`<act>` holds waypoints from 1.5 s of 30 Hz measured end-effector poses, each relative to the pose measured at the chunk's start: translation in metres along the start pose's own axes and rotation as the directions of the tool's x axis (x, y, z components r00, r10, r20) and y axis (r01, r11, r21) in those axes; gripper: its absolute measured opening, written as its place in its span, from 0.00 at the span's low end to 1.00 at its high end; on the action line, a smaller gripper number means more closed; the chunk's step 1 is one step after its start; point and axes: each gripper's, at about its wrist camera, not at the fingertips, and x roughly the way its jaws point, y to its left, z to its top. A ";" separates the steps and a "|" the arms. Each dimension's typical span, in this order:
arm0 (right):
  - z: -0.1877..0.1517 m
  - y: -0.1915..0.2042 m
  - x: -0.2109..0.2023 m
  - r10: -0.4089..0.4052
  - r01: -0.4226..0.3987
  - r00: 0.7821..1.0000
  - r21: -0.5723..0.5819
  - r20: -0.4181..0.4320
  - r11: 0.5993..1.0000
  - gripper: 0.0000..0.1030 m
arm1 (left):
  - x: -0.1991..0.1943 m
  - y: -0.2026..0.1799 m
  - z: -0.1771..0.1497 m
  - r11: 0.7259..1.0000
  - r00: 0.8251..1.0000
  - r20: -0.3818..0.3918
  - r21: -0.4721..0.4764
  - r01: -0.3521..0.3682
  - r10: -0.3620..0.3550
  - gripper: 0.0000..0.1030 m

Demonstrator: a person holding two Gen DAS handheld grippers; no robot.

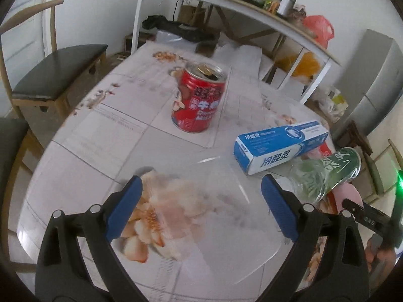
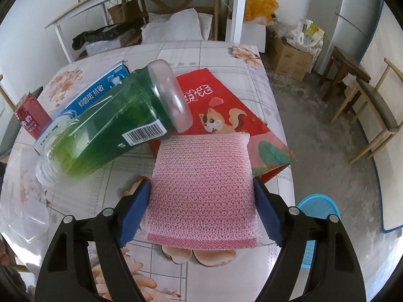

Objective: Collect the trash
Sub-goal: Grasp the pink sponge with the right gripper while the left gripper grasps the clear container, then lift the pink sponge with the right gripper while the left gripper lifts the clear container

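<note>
While the left claw point(image 1: 201, 196) hangs spread wide over bare floral worktop point(image 1: 100, 130), nothing between its blue pads, an opened red drink can point(image 1: 199, 98) stands far on the left. Right of it lie a blue toothpaste box point(image 1: 279, 146) and a toppled green-labelled clear plastic bottle point(image 2: 113, 128). Nearest right, the right claw point(image 2: 201, 209) pinches a pink mesh scouring sponge point(image 2: 201, 186), partly over a red snack packet point(image 2: 226, 108).

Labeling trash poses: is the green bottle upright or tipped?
Tipped: the green bottle lies on its side on the table, base toward the red packet.
</note>
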 end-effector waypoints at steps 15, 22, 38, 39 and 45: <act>-0.005 -0.006 -0.011 0.038 -0.040 0.998 0.035 0.039 0.999 0.76 | 0.024 -0.007 -0.024 0.999 0.999 -0.045 -0.017 -0.031 0.031 0.90; -0.024 -0.004 -0.034 0.055 -0.056 0.997 0.033 0.053 0.998 0.75 | 0.012 0.006 -0.031 0.996 0.996 -0.071 0.070 0.051 -0.045 0.90; -0.092 0.033 -0.080 0.162 -0.157 0.985 -0.078 0.061 0.985 0.75 | -0.023 0.016 -0.060 0.907 0.960 -0.218 0.343 0.243 -0.175 0.90; -0.096 0.035 -0.077 0.174 -0.170 0.984 -0.074 0.045 0.983 0.75 | -0.024 0.011 -0.064 0.895 0.956 -0.225 0.361 0.262 -0.189 0.90; -0.110 0.042 -0.064 0.181 -0.181 0.983 -0.063 -0.005 0.981 0.75 | -0.022 -0.005 -0.070 0.885 0.951 -0.238 0.376 0.276 -0.196 0.90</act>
